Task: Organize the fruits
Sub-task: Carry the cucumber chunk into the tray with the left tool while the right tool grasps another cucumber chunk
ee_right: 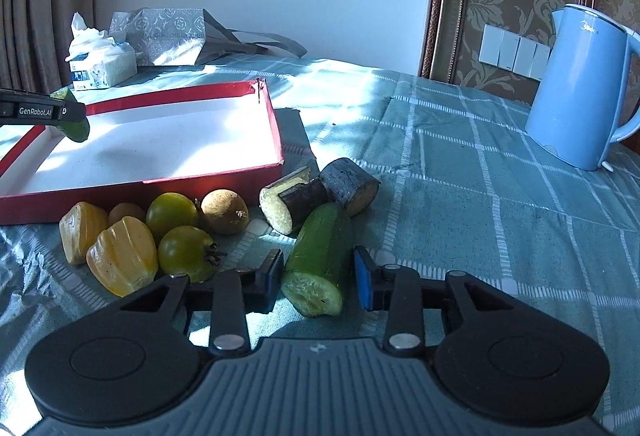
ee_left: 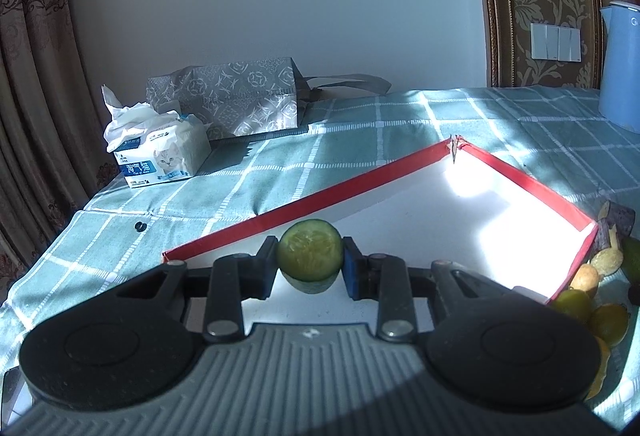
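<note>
My left gripper (ee_left: 310, 264) is shut on a short cucumber piece (ee_left: 310, 250), cut face toward the camera, held over the near end of the red-rimmed white tray (ee_left: 304, 202). The right wrist view shows that gripper (ee_right: 60, 111) and its cucumber piece (ee_right: 76, 128) above the tray's left end (ee_right: 276, 140). My right gripper (ee_right: 316, 274) is open, its fingers on either side of a longer cucumber piece (ee_right: 320, 256) lying on the cloth, not touching it. Beside it lie two green tomatoes (ee_right: 186, 252), two yellow starfruit pieces (ee_right: 122, 256), a brown round fruit (ee_right: 225, 211) and dark-skinned cut chunks (ee_right: 320, 192).
A blue kettle (ee_right: 576, 88) stands at the right. A tissue pack (ee_left: 160, 152) and a grey patterned bag (ee_left: 228, 100) sit at the table's far left. The green checked cloth (ee_right: 480, 196) covers the table. The table edge drops off at the left by the curtain.
</note>
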`<action>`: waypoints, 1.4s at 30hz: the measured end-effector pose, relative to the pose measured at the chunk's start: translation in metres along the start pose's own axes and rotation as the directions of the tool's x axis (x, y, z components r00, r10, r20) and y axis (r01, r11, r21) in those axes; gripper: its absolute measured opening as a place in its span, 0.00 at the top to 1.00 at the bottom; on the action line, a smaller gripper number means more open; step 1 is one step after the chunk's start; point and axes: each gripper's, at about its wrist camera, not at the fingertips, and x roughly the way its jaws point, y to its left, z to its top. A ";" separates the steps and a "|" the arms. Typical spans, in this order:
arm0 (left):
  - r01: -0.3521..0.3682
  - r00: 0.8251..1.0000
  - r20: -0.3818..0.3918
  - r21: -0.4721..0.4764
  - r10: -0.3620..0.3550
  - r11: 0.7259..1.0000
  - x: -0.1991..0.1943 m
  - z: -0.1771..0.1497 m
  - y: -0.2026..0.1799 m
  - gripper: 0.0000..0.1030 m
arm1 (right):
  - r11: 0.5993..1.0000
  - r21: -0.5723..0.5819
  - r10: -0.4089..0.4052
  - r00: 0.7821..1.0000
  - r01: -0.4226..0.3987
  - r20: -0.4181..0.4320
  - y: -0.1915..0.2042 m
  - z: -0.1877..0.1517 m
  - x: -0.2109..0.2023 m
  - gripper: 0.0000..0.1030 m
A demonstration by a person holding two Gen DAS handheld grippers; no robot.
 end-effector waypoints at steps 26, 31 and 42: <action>-0.080 0.997 0.015 0.019 0.080 0.997 0.018 -0.001 -0.004 0.50 | 0.995 -0.004 0.101 0.976 -0.102 0.192 0.004 0.019 -0.074 0.69; -0.137 0.986 0.106 0.064 0.130 0.988 0.002 0.002 -0.007 0.25 | 0.990 -0.026 0.139 0.970 -0.136 0.198 0.016 0.034 -0.062 0.69; -0.164 0.957 0.205 -0.204 0.206 0.965 -0.088 -0.026 0.043 0.02 | 0.972 -0.058 0.233 0.955 -0.226 0.182 0.042 0.070 -0.016 0.69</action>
